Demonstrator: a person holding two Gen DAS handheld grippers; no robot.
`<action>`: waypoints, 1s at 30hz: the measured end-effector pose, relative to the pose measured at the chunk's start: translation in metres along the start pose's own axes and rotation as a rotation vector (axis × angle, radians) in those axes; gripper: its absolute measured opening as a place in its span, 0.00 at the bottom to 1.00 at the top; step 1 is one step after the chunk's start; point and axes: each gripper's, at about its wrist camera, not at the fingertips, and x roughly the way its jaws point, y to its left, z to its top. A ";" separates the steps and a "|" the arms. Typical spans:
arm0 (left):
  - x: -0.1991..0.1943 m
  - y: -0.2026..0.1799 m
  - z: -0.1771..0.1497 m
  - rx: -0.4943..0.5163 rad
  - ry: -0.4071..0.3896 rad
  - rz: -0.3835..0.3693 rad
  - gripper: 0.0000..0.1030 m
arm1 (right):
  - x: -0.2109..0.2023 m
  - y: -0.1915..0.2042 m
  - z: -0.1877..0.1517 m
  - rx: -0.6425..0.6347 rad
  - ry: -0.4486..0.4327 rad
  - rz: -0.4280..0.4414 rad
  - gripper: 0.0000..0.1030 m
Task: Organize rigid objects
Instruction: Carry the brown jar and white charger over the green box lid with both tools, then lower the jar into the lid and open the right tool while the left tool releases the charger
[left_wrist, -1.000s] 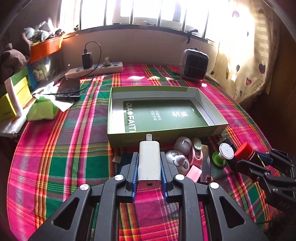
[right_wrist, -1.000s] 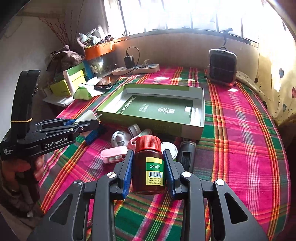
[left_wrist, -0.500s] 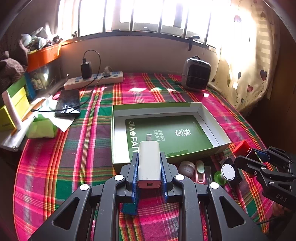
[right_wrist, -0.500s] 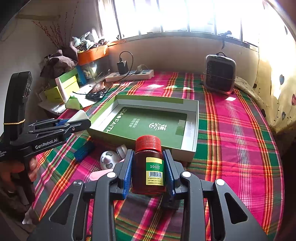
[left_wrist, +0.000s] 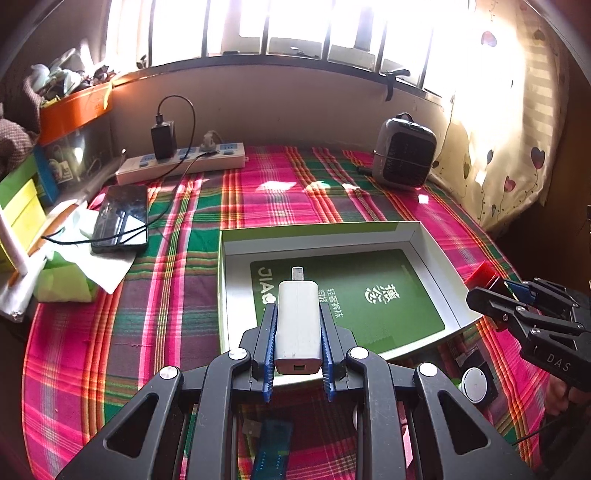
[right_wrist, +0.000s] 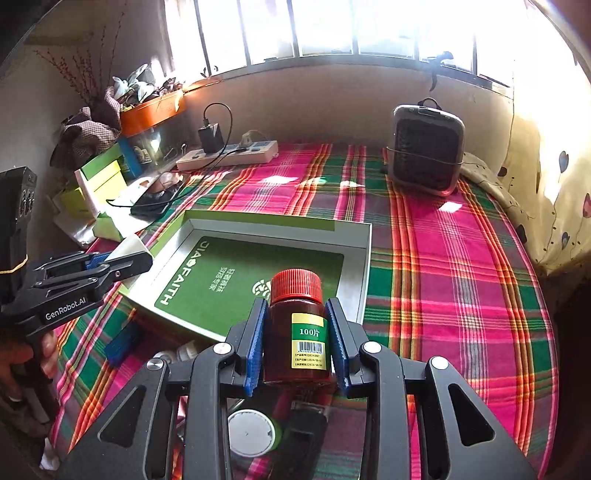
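Left gripper (left_wrist: 297, 325) clamps a white charger (left_wrist: 298, 326), plug end forward, held above the near left part of the open green box (left_wrist: 432, 254). Right gripper (right_wrist: 295, 339) clamps a brown pill bottle (right_wrist: 295, 332) with a red cap, above the box's near right corner. Box sits on a plaid cloth (left_wrist: 166, 295).

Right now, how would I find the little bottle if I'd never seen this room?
Find the plaid tablecloth and the open green box on it. Over the box's near edge, the right gripper clamps a brown bottle: only it has a ribbed red cap and a green "100" label.
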 end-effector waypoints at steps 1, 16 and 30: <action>0.002 0.000 0.002 0.000 -0.003 0.000 0.19 | 0.003 -0.002 0.003 0.002 0.004 -0.005 0.32; 0.046 0.006 0.022 -0.020 0.038 0.002 0.19 | 0.058 -0.021 0.023 0.039 0.072 -0.027 0.32; 0.072 0.007 0.025 -0.020 0.075 0.023 0.19 | 0.081 -0.018 0.030 0.014 0.097 -0.030 0.32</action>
